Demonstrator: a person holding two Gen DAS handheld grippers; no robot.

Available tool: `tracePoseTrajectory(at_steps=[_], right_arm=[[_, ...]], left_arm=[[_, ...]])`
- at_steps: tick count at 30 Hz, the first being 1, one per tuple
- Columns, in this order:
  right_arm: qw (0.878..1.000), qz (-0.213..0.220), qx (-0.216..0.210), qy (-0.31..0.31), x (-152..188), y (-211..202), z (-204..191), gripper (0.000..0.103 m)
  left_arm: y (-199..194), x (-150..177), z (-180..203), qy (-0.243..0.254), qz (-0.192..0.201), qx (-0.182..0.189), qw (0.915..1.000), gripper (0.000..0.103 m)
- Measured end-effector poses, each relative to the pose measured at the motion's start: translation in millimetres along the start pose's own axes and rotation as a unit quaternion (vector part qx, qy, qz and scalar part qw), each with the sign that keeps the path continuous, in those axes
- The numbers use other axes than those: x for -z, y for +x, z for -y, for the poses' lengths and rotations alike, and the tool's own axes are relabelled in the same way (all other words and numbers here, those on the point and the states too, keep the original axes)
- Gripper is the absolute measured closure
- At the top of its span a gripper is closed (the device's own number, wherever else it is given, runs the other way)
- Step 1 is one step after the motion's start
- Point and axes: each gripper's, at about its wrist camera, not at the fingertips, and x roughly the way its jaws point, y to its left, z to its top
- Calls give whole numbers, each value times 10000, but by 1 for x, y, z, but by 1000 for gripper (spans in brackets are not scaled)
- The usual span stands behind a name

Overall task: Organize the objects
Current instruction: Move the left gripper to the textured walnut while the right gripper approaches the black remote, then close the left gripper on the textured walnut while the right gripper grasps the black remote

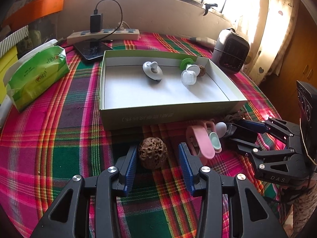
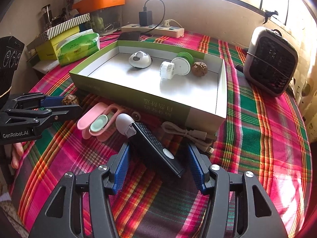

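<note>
Walnut, brown and deeply pitted (image 1: 153,153), sits on the plaid tablecloth (image 1: 59,138) in front of a shallow green cardboard box with a white inside (image 1: 138,117). The left gripper (image 1: 158,165) is spread open around it, one blue ribbed pad (image 1: 131,166) touching the nut's left side, the other standing clear on its right. Just right of the nut lies a pink plastic clip holding a small mint-green oval dish (image 2: 95,124).

The right gripper (image 2: 158,166) is also spread open, its pads on either side of a black stick-shaped device with a grey rounded tip (image 2: 152,146) that lies slanted on the cloth; neither pad clearly touches it. A coiled white cable (image 2: 188,134) rests near the device, against the box's front wall.

Inside the box are a white dome-shaped gadget (image 2: 139,59), a white cylinder cap (image 2: 167,69) beside a green-rimmed disc (image 2: 183,61), and a second brown walnut (image 2: 199,69).
</note>
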Motion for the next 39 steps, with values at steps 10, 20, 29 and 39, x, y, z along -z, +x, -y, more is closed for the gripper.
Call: tracePoseTrajectory(at_steps=[10,20,29,39], right_arm=[[10000,26,40,-36,0,-1,-2,59],[9999,45,46,-112,1,-2,-8,75],[10000,47,26,-70,2,-3,-8,78],[10000,55,27,28,3,-3,-9,78]], left_arm=[[0,0,-2,-45,-16,-82,10000,73],[-2,1,-6,-95,-18,-57,9999,76],[-2,1,-5,-80,-17,-53,10000,76],[-3,1,-5,-97,-15,-54,9999,76]])
